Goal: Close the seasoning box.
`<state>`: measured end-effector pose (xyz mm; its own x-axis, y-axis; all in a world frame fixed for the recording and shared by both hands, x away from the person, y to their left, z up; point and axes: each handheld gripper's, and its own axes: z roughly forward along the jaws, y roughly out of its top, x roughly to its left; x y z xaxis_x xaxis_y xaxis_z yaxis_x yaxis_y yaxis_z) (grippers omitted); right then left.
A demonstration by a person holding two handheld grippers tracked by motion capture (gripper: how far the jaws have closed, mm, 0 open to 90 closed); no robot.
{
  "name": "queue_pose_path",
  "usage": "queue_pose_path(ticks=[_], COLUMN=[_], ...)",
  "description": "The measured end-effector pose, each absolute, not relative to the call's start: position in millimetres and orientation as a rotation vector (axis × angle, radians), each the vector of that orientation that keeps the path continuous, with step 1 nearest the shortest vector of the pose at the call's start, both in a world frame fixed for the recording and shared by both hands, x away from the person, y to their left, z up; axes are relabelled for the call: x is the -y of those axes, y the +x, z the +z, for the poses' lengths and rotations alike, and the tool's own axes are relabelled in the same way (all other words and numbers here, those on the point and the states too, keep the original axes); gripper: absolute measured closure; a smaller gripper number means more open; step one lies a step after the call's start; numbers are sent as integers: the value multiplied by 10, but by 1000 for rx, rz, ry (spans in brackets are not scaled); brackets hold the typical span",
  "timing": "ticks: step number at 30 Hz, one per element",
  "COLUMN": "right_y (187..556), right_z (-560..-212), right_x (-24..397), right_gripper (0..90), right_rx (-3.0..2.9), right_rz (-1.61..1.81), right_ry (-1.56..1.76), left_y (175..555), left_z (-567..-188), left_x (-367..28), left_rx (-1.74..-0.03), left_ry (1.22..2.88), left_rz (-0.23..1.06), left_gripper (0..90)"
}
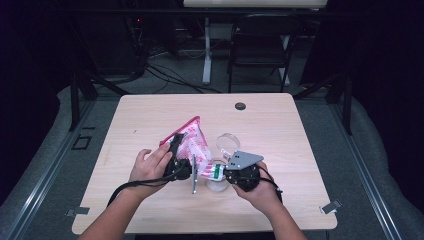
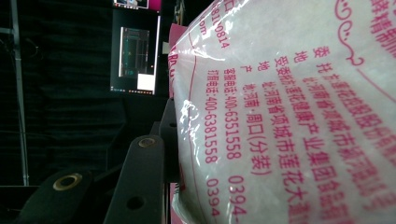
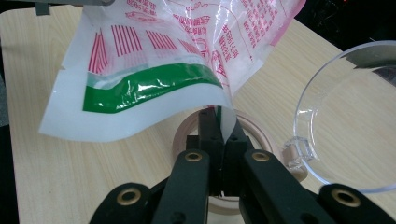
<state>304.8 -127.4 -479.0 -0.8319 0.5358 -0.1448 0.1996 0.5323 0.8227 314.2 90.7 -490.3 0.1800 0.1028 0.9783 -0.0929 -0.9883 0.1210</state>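
High view: both hands work a plastic bag (image 1: 192,142) over the middle of the desk (image 1: 280,125), left gripper (image 1: 176,167) and right gripper (image 1: 235,175) facing each other across it. The bag looks lifted and tilted.

Step, as I read it: holding the bag ready to pour its white contents into the small round container (image 1: 216,184) under the bag's low corner. Pour not visibly started; no grains seen falling.

Right gripper view: jaws together, clamped on the thin bottom edge of the bag (image 3: 154,70); film pinched flat right at the tips. Just beyond the tips sits the container (image 3: 254,135), a beige ring-shaped rim, open top. Right of the jaws, touching or just beside that rim, is a clear lid (image 3: 348,116), round, hard transparent plastic, tilted up on edge.

Left gripper view: jaws part-way apart, gripping the fat body of the bag (image 2: 289,116); one jaw presses against the film, the far jaw is hidden behind the bag. Film is glossy, crinkled, translucent white with pink print; fill looks fine and white.

Next move, my guess: tip the open corner lower over the container, keep the mouth centred on the rim, and tilt slowly, since loose powder or grain would surge. Which corner is open I cannot tell.

Desk is pale wood grain, smooth, matte.
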Motion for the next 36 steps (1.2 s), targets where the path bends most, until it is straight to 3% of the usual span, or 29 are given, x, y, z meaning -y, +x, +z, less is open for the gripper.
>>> queue_pose_path(ticks=[36], right_y=[3083], right_z=[-4860], right_x=[1263], right_gripper=[900], right_rx=[-2415], right_rz=[1195], right_ry=[614], left_y=[3151], left_z=[-4949], left_x=[-905], left_rx=[2], left_ry=[2299], left_rz=[1918], left_gripper=[659])
